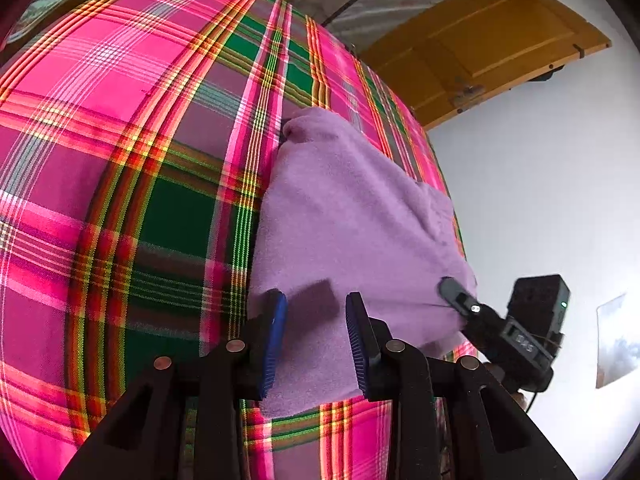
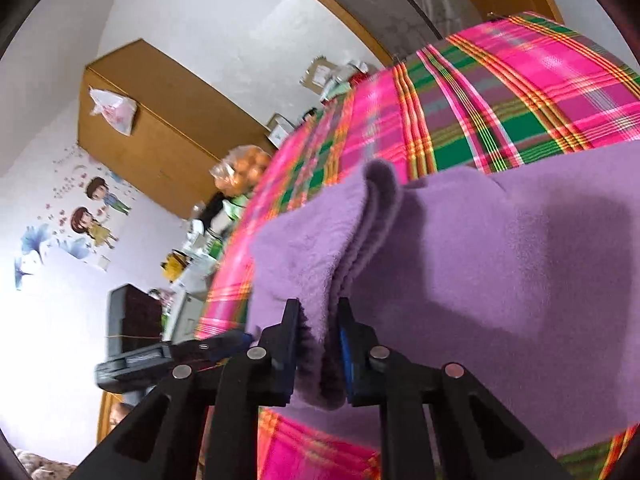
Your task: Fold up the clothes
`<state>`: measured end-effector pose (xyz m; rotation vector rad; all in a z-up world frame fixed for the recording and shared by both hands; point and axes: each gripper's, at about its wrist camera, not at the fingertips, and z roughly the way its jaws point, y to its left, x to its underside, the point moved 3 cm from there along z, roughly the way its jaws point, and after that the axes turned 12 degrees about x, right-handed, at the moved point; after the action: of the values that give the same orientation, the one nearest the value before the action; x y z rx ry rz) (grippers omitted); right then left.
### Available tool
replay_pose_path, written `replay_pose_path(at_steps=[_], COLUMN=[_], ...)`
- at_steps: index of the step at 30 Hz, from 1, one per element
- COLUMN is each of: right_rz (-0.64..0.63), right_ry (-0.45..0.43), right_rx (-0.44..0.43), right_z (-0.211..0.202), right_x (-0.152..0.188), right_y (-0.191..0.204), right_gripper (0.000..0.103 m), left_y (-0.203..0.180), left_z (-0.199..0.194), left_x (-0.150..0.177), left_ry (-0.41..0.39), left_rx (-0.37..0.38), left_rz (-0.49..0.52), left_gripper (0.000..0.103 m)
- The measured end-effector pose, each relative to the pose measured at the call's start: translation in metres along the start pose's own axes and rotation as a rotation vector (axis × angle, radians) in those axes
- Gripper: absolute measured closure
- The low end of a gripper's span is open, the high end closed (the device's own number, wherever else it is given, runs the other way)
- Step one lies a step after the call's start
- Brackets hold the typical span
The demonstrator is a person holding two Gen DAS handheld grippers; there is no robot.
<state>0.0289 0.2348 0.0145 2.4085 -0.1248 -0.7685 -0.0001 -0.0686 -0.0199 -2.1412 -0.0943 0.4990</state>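
Note:
A lilac fleece garment [image 1: 348, 216] lies folded on a pink, green and yellow plaid cloth [image 1: 120, 140]. In the left wrist view my left gripper [image 1: 316, 312] hovers just above the garment's near part, jaws open with nothing between them. At the garment's right edge the right gripper [image 1: 454, 290] pinches the fleece. In the right wrist view my right gripper [image 2: 319, 316] is shut on a raised fold of the lilac garment [image 2: 480, 264], which lifts into a ridge ahead of the fingers. The left gripper [image 2: 224, 346] shows dimly at the left, low over the plaid cloth [image 2: 500, 92].
A wooden door [image 1: 492, 44] and a white wall lie beyond the plaid surface. A wooden cabinet [image 2: 160, 120], wall stickers, a bag of oranges [image 2: 244, 168] and cluttered items line the surface's far side.

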Motion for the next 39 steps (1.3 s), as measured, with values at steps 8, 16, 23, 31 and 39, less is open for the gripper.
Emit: replay_pose_path(at_steps=[8,16,23,31,39], right_rz=[0.09,0.04,0.005,-0.003,-0.012], right_ry=[0.031,-0.005,-0.061,-0.049,-0.081], right_rx=[0.118,0.163,0.223,0.187,0.223], right_z=[0.007,0.013,0.007,0.031,0.04], right_x=[0.02,0.007,-0.02,-0.052,-0.068], right_y=[-0.034,-0.034,-0.032,-0.027,-0.031], right_gripper=[0.083,0.074,0.064,0.064,0.093], left_y=[-0.006,-0.006,-0.006,-0.016,-0.006], left_z=[0.002,0.003,0.002,0.011,0.032], left_x=[0.002,0.005,0.003,-0.035,-0.085], left_ry=[0.026,0.054,0.061,0.038,0.023], left_rx=[0.009,0.001,-0.007,-0.041,-0.102], left_rz=[0.017,0.026,0.027,0.066,0.078], left_gripper=[0.071,0.071,0.071,0.071,0.071])
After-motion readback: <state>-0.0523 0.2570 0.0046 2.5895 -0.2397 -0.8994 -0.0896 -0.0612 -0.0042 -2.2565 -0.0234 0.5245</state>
